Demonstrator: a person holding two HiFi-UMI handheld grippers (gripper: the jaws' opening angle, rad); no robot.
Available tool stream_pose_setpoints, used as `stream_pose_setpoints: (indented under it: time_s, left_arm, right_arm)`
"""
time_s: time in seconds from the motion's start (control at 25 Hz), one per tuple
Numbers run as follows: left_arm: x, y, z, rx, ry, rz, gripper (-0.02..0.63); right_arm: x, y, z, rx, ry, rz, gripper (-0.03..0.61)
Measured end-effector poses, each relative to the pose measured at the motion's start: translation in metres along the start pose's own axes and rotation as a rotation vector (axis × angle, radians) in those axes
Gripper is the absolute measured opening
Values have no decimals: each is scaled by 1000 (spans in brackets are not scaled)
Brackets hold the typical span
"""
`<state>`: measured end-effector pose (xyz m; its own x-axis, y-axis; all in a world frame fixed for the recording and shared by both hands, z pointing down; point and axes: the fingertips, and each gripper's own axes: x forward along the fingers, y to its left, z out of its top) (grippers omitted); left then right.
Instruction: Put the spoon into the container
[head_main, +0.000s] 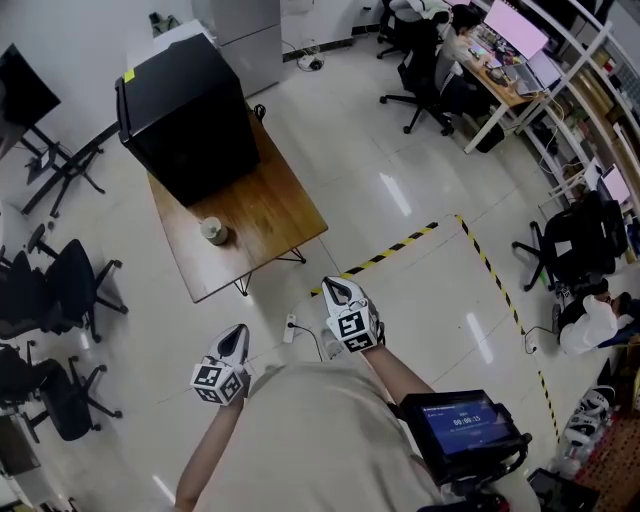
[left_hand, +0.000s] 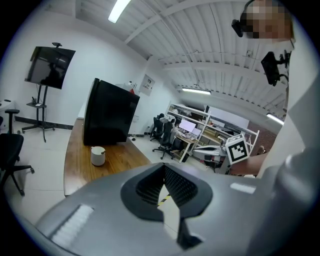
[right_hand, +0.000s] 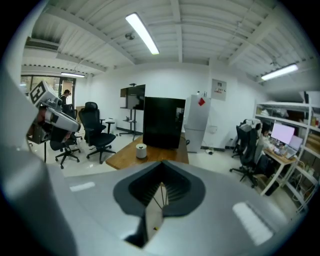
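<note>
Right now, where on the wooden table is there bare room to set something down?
Head view: the wooden table has two bare patches, the wide one between the white container and the right-hand edge, and the strip from the container to the near edge. The far end is crowded: the black box fills it, and the container sits close in front.
</note>
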<state>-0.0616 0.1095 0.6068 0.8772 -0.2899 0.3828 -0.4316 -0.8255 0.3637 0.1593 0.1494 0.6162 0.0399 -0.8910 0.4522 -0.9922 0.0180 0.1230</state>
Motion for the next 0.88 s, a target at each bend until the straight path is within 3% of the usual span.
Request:
stream_pose_setpoints:
  time_s: [0.32, 0.64, 0.88]
  left_arm:
    - [43, -35, -22, -7, 40, 17, 0]
    - [28, -19, -16, -9, 35, 82, 0]
    - [18, -41, -42, -39, 94, 90, 0]
  right_arm:
    - [-13, -24, -47, 68, 31, 64, 4]
    - [11, -2, -36, 114, 12, 155, 3]
    - [-16, 2, -59, 179, 41, 170, 2]
